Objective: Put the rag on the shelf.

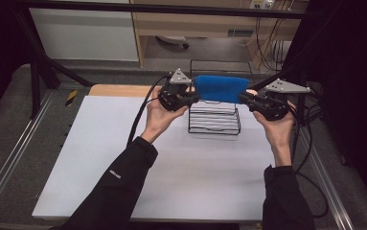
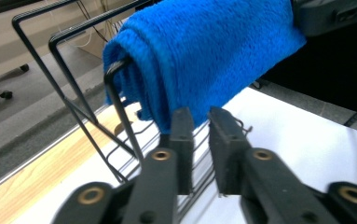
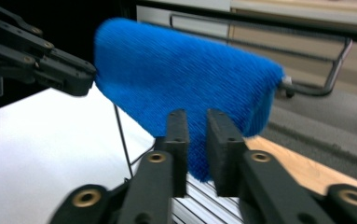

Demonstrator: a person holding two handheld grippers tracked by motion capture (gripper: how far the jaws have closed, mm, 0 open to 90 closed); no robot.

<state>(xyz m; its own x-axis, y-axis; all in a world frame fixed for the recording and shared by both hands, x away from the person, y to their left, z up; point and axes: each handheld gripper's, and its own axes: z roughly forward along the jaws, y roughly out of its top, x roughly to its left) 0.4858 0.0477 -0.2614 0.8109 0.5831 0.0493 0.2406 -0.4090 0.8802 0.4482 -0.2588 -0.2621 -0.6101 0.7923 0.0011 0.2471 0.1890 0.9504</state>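
Left hand-held gripper (image 1: 194, 99): jaws stand at a narrow gap, as its own gripper view (image 2: 199, 122) shows. The lower edge of the blue towel (image 2: 204, 56) sits just beyond the tips; whether the pads touch it cannot be told. No cloth is seen pinched between them.

Right hand-held gripper (image 1: 245, 99): jaws likewise narrow, seen in its own gripper view (image 3: 195, 122). The towel's lower edge (image 3: 185, 93) hangs in line with the gap, and grip on it cannot be confirmed.

The towel (image 1: 220, 88) lies between the two hand-held grippers, draped over the top bar of a black wire rack (image 1: 214, 120) and folded down both sides. The rack stands directly below and between the jaws, on the white bench (image 1: 171, 182).

Each hand (image 1: 159, 115) comes in from the near side; the other hand (image 1: 279, 129) flanks the rack's opposite end.
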